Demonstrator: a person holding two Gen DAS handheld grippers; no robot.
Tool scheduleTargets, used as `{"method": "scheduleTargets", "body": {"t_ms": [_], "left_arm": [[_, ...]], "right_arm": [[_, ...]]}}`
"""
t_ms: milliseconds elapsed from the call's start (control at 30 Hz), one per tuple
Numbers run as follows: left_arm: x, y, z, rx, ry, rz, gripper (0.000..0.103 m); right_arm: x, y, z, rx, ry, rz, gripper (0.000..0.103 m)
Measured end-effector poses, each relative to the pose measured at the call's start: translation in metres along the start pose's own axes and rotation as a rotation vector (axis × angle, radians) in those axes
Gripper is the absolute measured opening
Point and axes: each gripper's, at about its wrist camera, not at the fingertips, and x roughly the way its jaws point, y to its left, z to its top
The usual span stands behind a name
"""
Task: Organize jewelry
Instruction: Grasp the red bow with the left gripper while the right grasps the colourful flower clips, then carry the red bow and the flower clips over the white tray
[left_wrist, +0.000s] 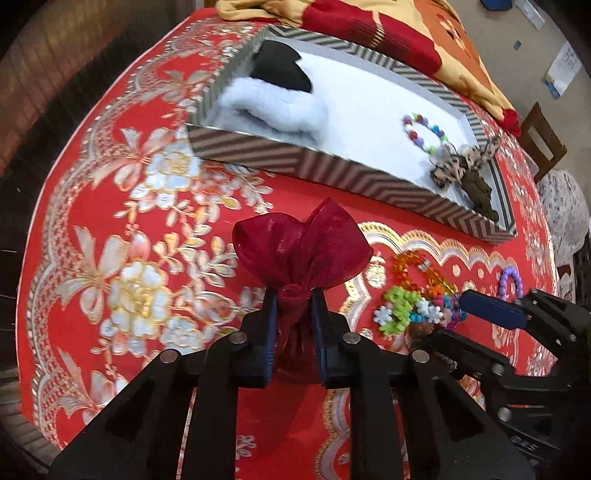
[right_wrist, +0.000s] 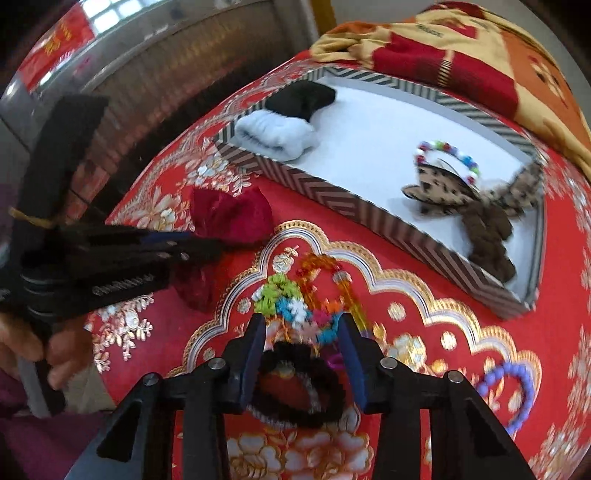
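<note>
My left gripper (left_wrist: 293, 300) is shut on the knot of a dark red organza bow (left_wrist: 303, 243), whose loops fan out above the fingers. In the right wrist view the same bow (right_wrist: 236, 214) shows beside the left gripper (right_wrist: 207, 249). My right gripper (right_wrist: 302, 322) points down over a heap of jewellery on the red cloth. A colourful flower-bead bracelet (right_wrist: 284, 306) and a black fuzzy ring (right_wrist: 295, 387) lie between its fingers, which do not clearly press on either. The striped tray (left_wrist: 332, 173) holds a beaded bracelet (left_wrist: 424, 131), a leopard bow (left_wrist: 458, 166) and a brown scrunchie (left_wrist: 480, 192).
A white fluffy band (left_wrist: 273, 107) and a black one (left_wrist: 280, 68) fill the tray's left end. An orange bead bracelet (right_wrist: 321, 264) and a purple one (right_wrist: 506, 387) lie on the cloth. A patterned blanket (left_wrist: 406, 29) is bunched behind the tray. A hand (right_wrist: 33, 347) holds the left gripper.
</note>
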Motion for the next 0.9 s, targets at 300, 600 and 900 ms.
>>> {"method": "scheduleTargets", "body": {"t_ms": [300,600,900], "left_arm": [[-0.015,0.017,0.0,-0.027,-0.014,-0.007,0.016],[-0.039,0.013,0.002,-0.028,-0.067,-0.013,0.016],[-0.07,-0.004,0.019,0.017,-0.144,-0.009,0.016]], "right_arm": [[0.017,0.003,0.012,-0.055,0.055,-0.042,0.015],[-0.045,-0.004,0.018,0.027,-0.073,0.048,0.015],[-0.096,-0.008,0.032,0.038,-0.198,0.008,0.015]]}}
